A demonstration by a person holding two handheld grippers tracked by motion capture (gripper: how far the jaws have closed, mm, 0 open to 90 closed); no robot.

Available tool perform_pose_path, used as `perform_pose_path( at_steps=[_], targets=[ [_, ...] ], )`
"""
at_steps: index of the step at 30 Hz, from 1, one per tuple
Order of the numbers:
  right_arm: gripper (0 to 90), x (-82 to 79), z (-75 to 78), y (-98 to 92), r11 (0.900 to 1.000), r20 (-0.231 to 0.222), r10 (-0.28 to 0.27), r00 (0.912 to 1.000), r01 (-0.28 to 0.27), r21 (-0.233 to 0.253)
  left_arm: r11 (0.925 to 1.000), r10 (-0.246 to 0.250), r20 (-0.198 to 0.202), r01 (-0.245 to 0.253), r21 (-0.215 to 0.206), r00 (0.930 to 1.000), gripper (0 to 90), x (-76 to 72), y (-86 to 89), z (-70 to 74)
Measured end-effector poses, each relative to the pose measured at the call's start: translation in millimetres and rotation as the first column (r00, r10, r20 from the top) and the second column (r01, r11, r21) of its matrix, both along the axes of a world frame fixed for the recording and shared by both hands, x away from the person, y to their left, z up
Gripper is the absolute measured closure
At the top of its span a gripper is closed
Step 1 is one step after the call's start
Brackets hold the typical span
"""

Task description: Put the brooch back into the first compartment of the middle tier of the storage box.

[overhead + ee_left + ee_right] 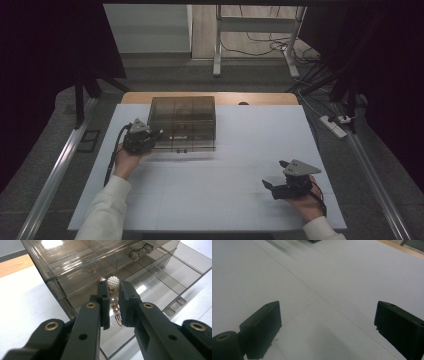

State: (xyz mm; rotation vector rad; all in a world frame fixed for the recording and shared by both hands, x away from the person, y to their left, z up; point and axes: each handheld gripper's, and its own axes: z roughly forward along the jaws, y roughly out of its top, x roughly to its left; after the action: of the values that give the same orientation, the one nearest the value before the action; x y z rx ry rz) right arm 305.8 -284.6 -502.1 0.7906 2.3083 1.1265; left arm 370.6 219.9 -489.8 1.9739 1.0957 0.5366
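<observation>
A smoky see-through drawer box (182, 116) (75, 262) stands at the back left of the white table (240, 150). Its lowest drawer (160, 280) is pulled out, showing divided compartments. My left gripper (152, 137) (113, 291) is at the box's front left, over that drawer, shut on a string of pearl beads (113, 283) that hangs down between the jaws. My right gripper (272, 184) (327, 315) is low over the bare table at the front right, open, with nothing between its jaws.
A wooden tabletop edge (210, 98) shows behind the white sheet. Past the table are metal stand legs (218, 45), floor cables and a power strip (334, 126) at the right. Dark curtains hang on both sides.
</observation>
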Motion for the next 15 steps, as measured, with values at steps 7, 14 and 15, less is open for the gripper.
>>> perform_pose_path(
  at_steps=[7, 14, 15],
  targets=[
    [7.1, 0.2, -0.3, 0.0, 1.000, -0.002, 0.001, 1.0000, -0.001, -0.003, 1.0000, -0.002, 0.003, 0.002, -0.006, 1.0000, 78.4, -0.8, 0.3, 0.8],
    [7.1, 0.2, -0.4, -0.2, 1.000, -0.001, 0.000, 1.0000, 0.000, -0.003, 0.9991, -0.015, 0.016, 0.015, -0.039, 0.9998, 54.1, -2.0, 0.5, 2.9],
    [7.1, 0.1, -0.4, -0.1, 1.000, -0.002, -0.001, 1.0000, 0.001, -0.002, 0.9992, -0.011, 0.016, 0.012, -0.038, 0.9998, 50.3, -2.2, 0.4, 3.3]
  ],
)
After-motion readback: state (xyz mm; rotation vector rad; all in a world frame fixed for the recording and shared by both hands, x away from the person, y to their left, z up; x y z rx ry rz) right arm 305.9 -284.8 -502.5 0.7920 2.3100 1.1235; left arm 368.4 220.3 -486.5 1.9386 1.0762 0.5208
